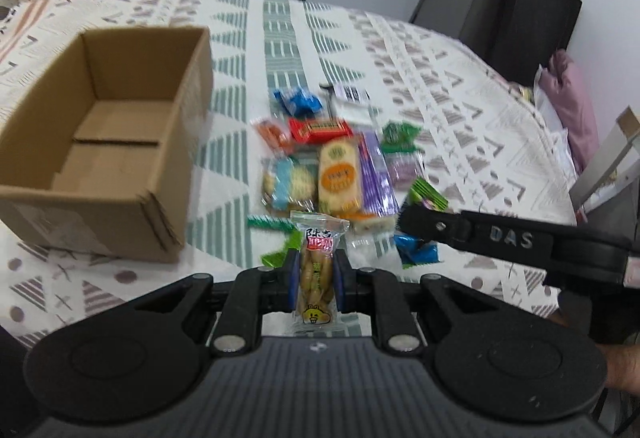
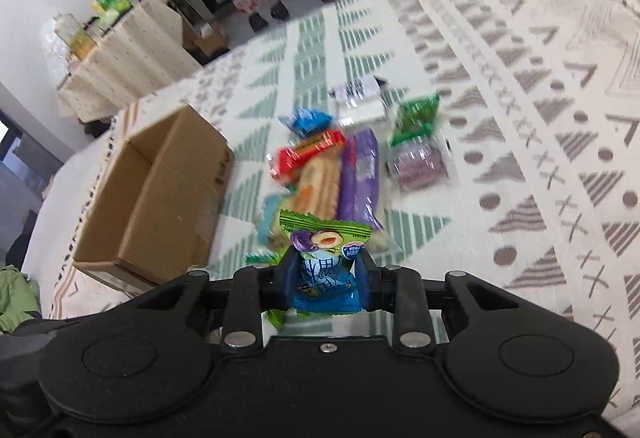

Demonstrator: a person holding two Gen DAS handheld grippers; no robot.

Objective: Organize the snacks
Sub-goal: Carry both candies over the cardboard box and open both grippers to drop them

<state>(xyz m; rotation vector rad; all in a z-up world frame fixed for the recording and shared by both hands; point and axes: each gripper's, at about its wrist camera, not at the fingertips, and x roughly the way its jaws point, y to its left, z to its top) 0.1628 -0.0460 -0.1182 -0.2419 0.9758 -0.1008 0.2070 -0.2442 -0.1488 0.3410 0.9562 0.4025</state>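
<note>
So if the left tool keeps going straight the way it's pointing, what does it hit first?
Probably the snack pile just ahead, first the orange-labelled biscuit pack. The left tool, shut on a clear snack packet, points there, not at the cardboard box. Depth is unclear.

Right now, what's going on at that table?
A person is sorting snacks with two handheld claws. The left claw is shut on a clear twisted-pastry packet; the right claw is shut on a green and blue candy packet. The cardboard box on the patterned tablecloth looks empty, and the loose snack pile lies beside it.
</note>
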